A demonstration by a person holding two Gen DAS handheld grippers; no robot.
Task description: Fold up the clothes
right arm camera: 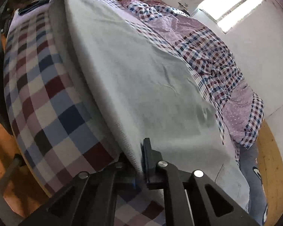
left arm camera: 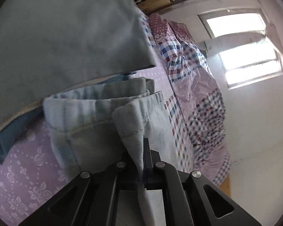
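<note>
Both grippers pinching pale-blue trousers (right arm camera: 134,71) – left gripper (left arm camera: 141,150) at waistband, right gripper (right arm camera: 141,158) on edge – no legible writing.

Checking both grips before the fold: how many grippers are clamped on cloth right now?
2: left gripper shut on the light grey trousers at the waistband; right gripper shut on the same garment's edge.

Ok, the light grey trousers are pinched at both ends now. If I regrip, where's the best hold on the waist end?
Take the trousers at the elastic waistband's folded corner, where the left gripper is shut on them now. Come from the open bed side: that hem is thick and stitched, and it stands proud of the mauve bedsheet, so the fingers can close around it.
</note>
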